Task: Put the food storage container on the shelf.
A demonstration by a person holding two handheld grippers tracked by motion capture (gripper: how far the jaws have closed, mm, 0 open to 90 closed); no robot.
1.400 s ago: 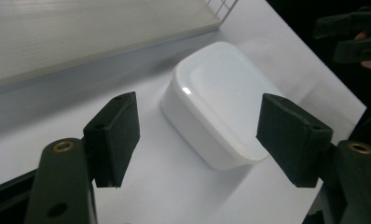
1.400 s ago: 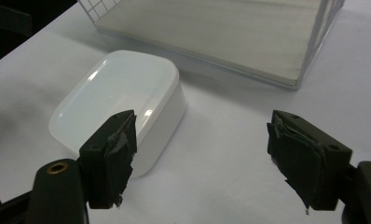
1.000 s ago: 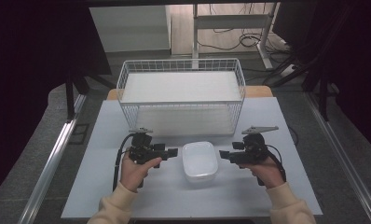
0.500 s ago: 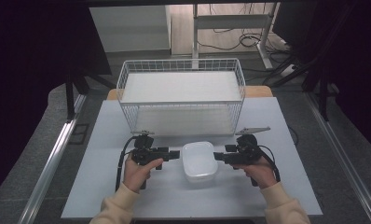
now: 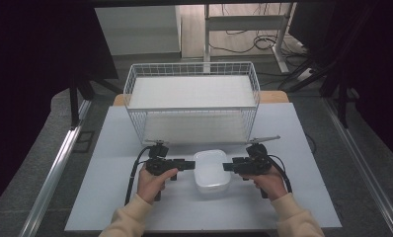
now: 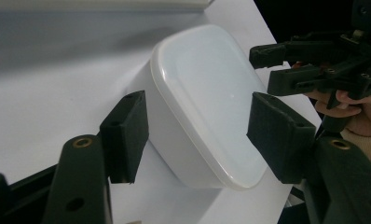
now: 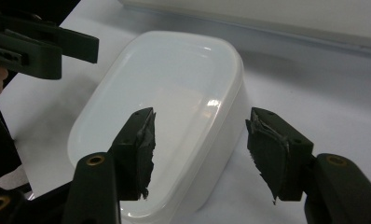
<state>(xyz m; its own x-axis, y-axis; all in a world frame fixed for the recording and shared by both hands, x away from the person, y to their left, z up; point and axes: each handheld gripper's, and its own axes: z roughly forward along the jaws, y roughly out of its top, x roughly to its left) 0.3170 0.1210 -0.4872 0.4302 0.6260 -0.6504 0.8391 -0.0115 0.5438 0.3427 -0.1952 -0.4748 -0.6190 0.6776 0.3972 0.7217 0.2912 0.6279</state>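
A white plastic box [image 5: 212, 170] with rounded corners sits on the white table [image 5: 110, 202], near its front middle. My left gripper [image 5: 189, 164] is at the box's left side and open; in the left gripper view the left gripper [image 6: 200, 135] has its two jaws on either side of the box [image 6: 211, 93] wall and rim. My right gripper [image 5: 226, 167] is at the box's right side, also open. In the right gripper view the right gripper [image 7: 204, 151] straddles the near wall of the box [image 7: 165, 93], one jaw over the inside and one outside.
A white wire basket [image 5: 192, 109] stands behind the box at the back of the table. The opposite gripper shows across the box in each gripper view: the right gripper [image 6: 309, 65] and the left gripper [image 7: 39, 46]. Dark floor and metal rails flank the table.
Both grippers have moved inward from the sides until their jaws reach the box's left and right edges. The box has not moved.
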